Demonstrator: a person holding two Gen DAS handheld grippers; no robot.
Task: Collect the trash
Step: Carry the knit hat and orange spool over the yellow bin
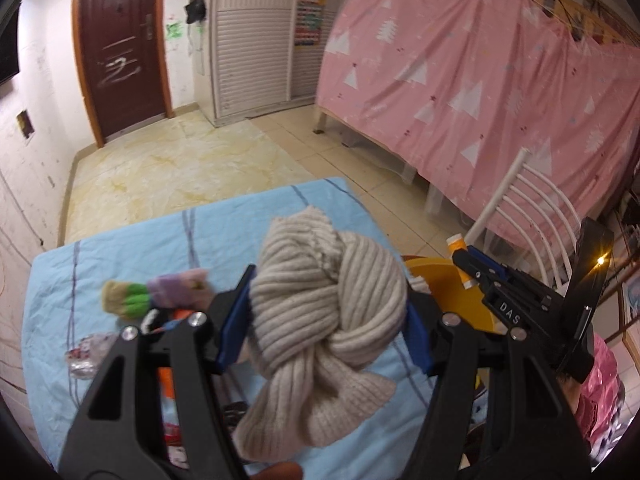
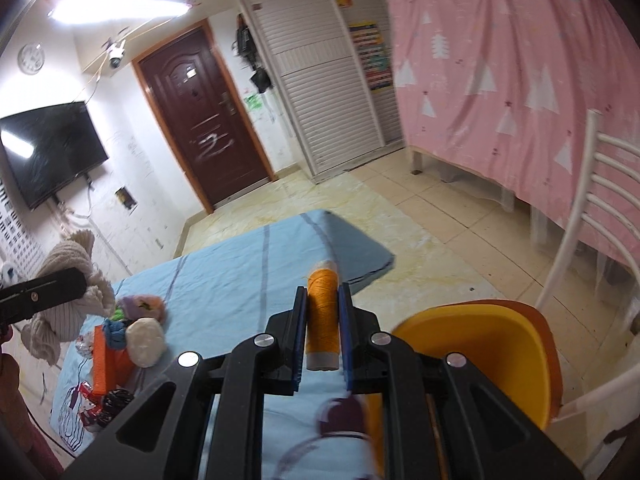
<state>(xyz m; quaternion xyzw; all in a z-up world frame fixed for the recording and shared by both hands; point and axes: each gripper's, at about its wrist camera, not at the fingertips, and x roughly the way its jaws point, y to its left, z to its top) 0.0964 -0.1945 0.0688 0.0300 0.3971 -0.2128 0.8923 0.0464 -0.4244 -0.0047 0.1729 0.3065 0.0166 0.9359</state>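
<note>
The left gripper point(image 1: 330, 312) pinches a knotted beige knit scarf point(image 1: 324, 320) above the desk point(image 1: 120, 256); the right gripper point(image 2: 323, 316) clamps an orange thread spool point(image 2: 322, 320) beside the orange bin point(image 2: 500, 344), where both should be released squarely over the opening

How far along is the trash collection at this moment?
Midway, it seems. In hand: the left hand-held gripper clamps a knotted beige knit item, and the right hand-held gripper clamps an orange thread spool beside the orange bin. Left: yarn balls, an orange box and wrappers on the blue sheet. The bin's contents aren't visible.
</note>
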